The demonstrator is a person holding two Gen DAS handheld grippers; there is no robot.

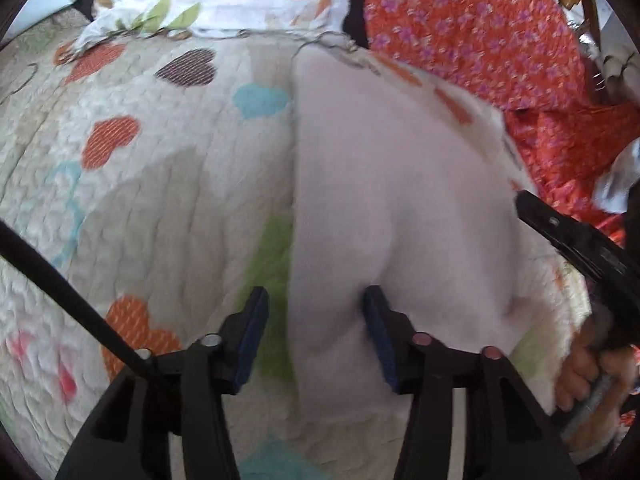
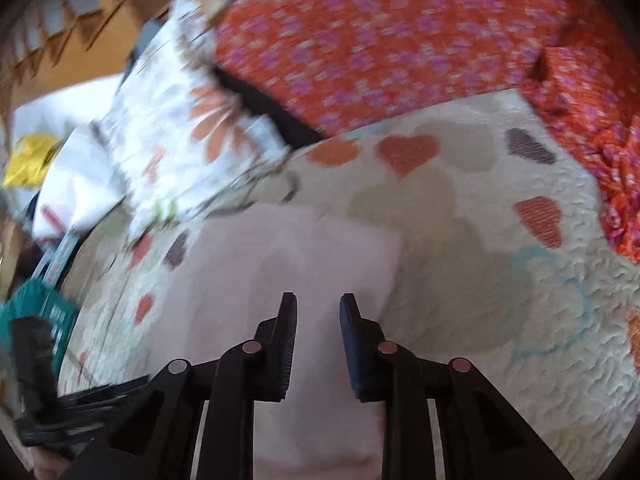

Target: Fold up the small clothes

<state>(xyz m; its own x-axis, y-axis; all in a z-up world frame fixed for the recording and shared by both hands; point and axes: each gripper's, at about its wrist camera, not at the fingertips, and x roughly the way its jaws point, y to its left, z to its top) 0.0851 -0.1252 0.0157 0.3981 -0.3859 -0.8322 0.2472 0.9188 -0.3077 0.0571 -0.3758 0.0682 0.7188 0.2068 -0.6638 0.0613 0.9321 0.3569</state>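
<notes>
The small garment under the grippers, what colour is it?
Plain pale pink garment, no print; clearest in the left wrist view.

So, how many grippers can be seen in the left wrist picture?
2: the left gripper at the bottom, open over the pink garment; the right gripper entering from the right edge, only partly visible.

Both wrist cameras are looking steeply down, close over the heart-patterned quilt [image 1: 168, 208], sharing the pale pink garment [image 1: 392, 208] at centre frame and orange floral fabric [image 2: 400, 32] along the top; the right view is apparently motion-blurred.
</notes>
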